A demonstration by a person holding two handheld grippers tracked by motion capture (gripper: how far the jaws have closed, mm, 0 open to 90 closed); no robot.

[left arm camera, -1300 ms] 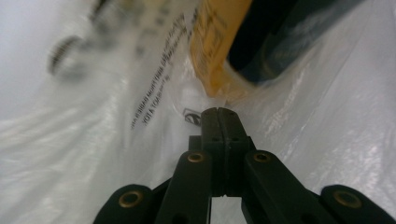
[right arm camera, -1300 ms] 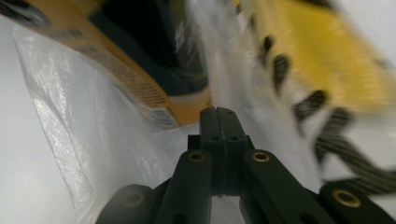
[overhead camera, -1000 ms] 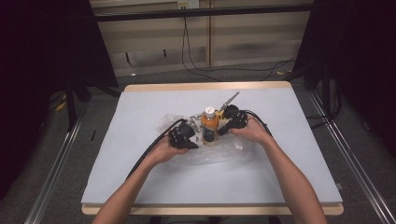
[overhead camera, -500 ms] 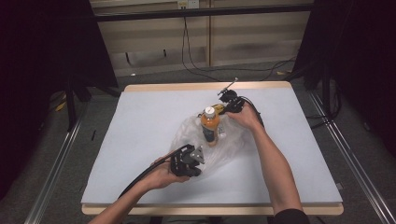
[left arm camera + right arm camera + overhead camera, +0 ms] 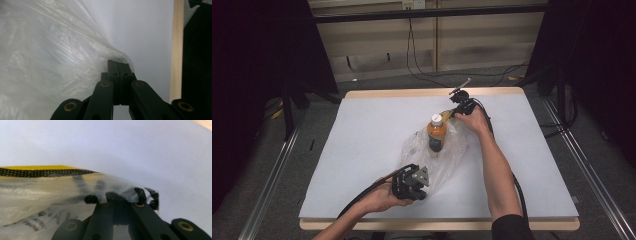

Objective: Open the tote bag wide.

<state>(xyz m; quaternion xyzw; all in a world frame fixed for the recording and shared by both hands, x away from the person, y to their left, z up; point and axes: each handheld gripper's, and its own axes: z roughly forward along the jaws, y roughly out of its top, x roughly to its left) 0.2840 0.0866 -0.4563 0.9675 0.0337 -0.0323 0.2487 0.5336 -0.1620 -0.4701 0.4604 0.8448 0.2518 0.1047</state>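
Plastic bag (image 5: 447, 150) stretched, left tool (image 5: 419, 181) near, right tool (image 5: 455, 111) far

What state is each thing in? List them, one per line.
Clear plastic bag: stretched between both grippers, lying on the table around the bottle.
Orange bottle with white cap: upright, capped, inside the bag.
Left gripper: shut on the bag's near edge.
Right gripper: shut on the bag's far edge.
White table: flat, bearing the bag.

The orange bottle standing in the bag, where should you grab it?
Probably the bottle by its narrow neck under the white cap, coming straight down from above. It stands upright, and the plastic bag wraps its lower sides, so the top is the free part.
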